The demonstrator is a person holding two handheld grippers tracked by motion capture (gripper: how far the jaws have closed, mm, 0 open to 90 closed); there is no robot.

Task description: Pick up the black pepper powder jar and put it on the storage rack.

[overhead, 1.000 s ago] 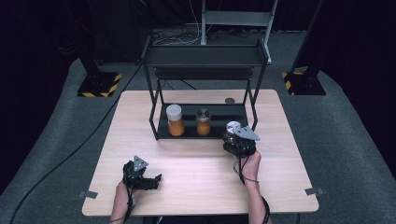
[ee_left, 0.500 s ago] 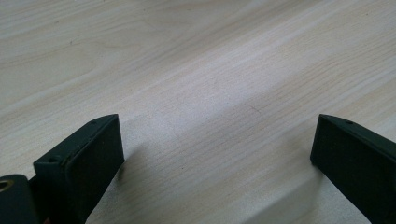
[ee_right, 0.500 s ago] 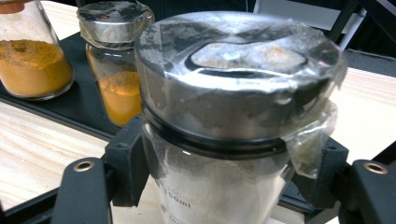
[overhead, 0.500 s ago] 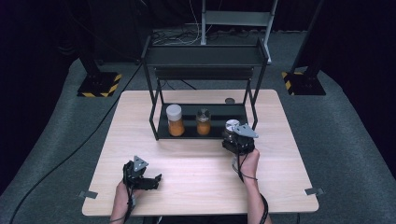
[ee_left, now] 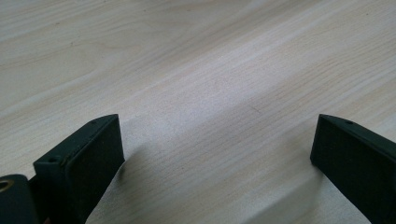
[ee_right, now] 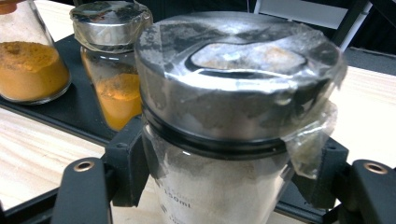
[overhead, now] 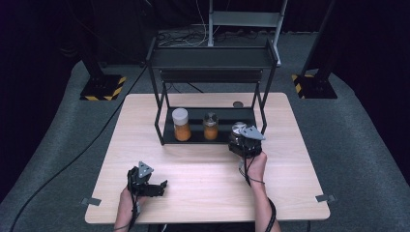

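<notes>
at the right end of the black rack's [overhead: 212, 58] lower shelf [overhead: 193, 137], the right hand-held gripper [ee_right: 219, 182] is clamped on a glass jar [ee_right: 224, 140] of pale grey powder, its jaws pressing the glass just under the metal lid, low enough for the lid's rim to keep the jar from slipping. whether the jar already rests on the shelf or hangs just off it is hard to judge from above. left of it on that shelf stand a small orange-powder jar [overhead: 210, 126] and a white-capped orange jar [overhead: 181, 124], so this spot looks like the free slot. well in front of the rack, the left hand-held gripper [overhead: 145, 181] sits low over the bare tabletop [overhead: 203, 169], jaws apart around nothing, seemingly idle.
</notes>
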